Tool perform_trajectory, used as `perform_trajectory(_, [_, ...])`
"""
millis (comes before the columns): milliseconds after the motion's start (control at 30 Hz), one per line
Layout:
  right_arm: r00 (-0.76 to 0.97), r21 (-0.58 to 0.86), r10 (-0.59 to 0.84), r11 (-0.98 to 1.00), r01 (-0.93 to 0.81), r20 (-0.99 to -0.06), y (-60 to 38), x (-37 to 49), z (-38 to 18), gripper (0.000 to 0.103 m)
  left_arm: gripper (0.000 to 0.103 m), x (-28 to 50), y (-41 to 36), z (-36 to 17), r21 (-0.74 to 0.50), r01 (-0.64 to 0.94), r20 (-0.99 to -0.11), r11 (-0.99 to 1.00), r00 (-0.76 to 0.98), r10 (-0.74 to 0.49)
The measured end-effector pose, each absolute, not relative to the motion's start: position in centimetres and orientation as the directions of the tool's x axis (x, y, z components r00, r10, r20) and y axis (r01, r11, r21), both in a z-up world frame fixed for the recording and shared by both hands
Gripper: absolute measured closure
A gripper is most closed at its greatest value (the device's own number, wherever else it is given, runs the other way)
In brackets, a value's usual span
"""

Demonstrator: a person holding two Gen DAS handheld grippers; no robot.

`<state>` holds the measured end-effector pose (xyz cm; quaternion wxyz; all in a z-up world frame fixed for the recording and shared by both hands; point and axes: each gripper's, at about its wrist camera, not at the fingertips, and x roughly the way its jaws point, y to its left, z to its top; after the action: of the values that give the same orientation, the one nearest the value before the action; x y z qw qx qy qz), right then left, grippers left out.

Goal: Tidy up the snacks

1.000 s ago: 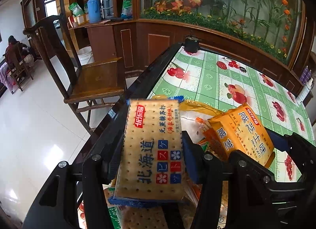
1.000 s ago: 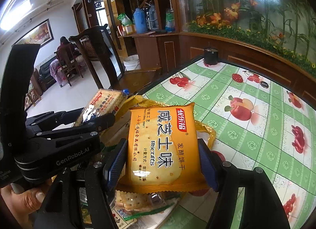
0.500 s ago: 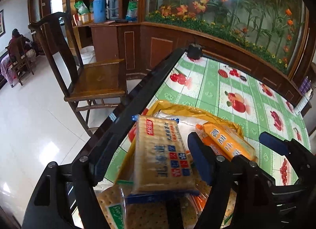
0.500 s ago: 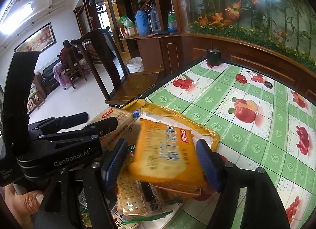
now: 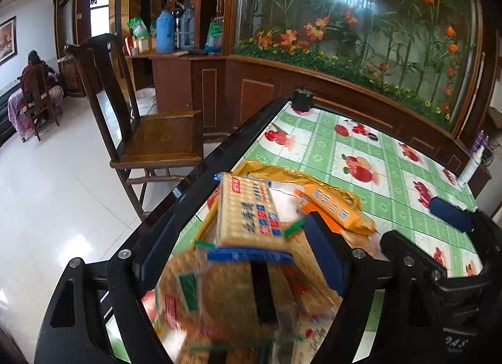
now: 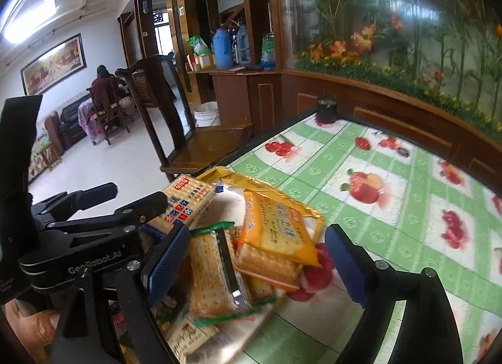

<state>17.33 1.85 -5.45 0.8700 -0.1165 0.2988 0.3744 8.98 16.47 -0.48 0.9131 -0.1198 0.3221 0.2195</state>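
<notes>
A tan cracker pack with blue ends (image 5: 248, 216) lies on a heap of snack packs, below and between the pads of my left gripper (image 5: 241, 254). Its jaws are opening and do not touch the pack. An orange biscuit pack (image 6: 276, 229) rests tilted on the same heap, in front of my right gripper (image 6: 255, 263). Those jaws are opening too, clear of it. A gold foil bag (image 6: 238, 180) lies under the heap. The left gripper (image 6: 135, 196) shows at the left of the right wrist view, beside the tan pack (image 6: 185, 201).
The heap sits at the near left corner of a table with a green fruit-print cloth (image 5: 360, 150) and a dark rim (image 5: 219, 157). A wooden chair (image 5: 157, 132) stands left of it. A black cup (image 5: 302, 99) sits at the far corner, a white bottle (image 5: 470, 166) at the right.
Both grippers went from shut on a pack to open and drew back upward. The tan pack and the orange pack dropped out of the jaws onto the heap.
</notes>
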Motion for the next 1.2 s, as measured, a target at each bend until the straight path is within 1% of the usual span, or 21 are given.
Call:
perform_trajectory(100, [0.610, -0.048, 0.540, 0.725, -0.687, -0.581, 0.3, 15.7, -4.7, 0.004, 0.021, 7.3, 15.1, 0.2, -0.080, -0.473, -0.608, 0.878, 0.721, 0.332])
perform_trajectory(167, [0.649, -0.084, 0.511, 0.746, -0.661, -0.564, -0.7, 14.9, -4.3, 0.002, 0.021, 6.6, 14.3, 0.6, -0.095, -0.461, -0.595, 0.882, 0.737, 0.321])
perform_trajectory(333, [0.712, -0.128, 0.447, 0.793, -0.596, -0.542, -4.2, 13.2, -3.9, 0.001, 0.021, 5.2, 12.1, 1.6, -0.132, -0.416, -0.572, 0.900, 0.773, 0.274])
perform_trajectory(500, [0.753, -0.150, 0.394, 0.829, -0.539, -0.527, -7.8, 12.1, -3.7, 0.001, 0.021, 4.5, 9.2, 2.4, -0.130, -0.358, -0.547, 0.925, 0.804, 0.234])
perform_trajectory(700, [0.793, -0.176, 0.340, 0.859, -0.481, -0.505, -11.2, 11.0, -3.4, 0.001, 0.021, 3.9, 4.9, 3.2, -0.074, -0.276, -0.515, 0.958, 0.833, 0.201])
perform_trajectory(800, [0.803, -0.168, 0.325, 0.873, -0.459, -0.500, -12.7, 10.7, -3.3, 0.001, 0.016, 3.9, 2.7, 3.4, -0.002, -0.268, -0.506, 0.964, 0.831, 0.230])
perform_trajectory(900, [0.810, -0.160, 0.312, 0.884, -0.439, -0.497, -14.1, 10.5, -3.4, 0.001, 0.015, 3.8, 0.8, 3.5, 0.061, -0.257, -0.486, 0.964, 0.836, 0.254])
perform_trajectory(1200, [0.812, -0.126, 0.299, 0.903, -0.410, -0.501, -16.8, 10.1, -3.8, 0.001, 0.016, 3.3, -0.8, 3.4, 0.088, -0.228, -0.491, 0.970, 0.837, 0.241])
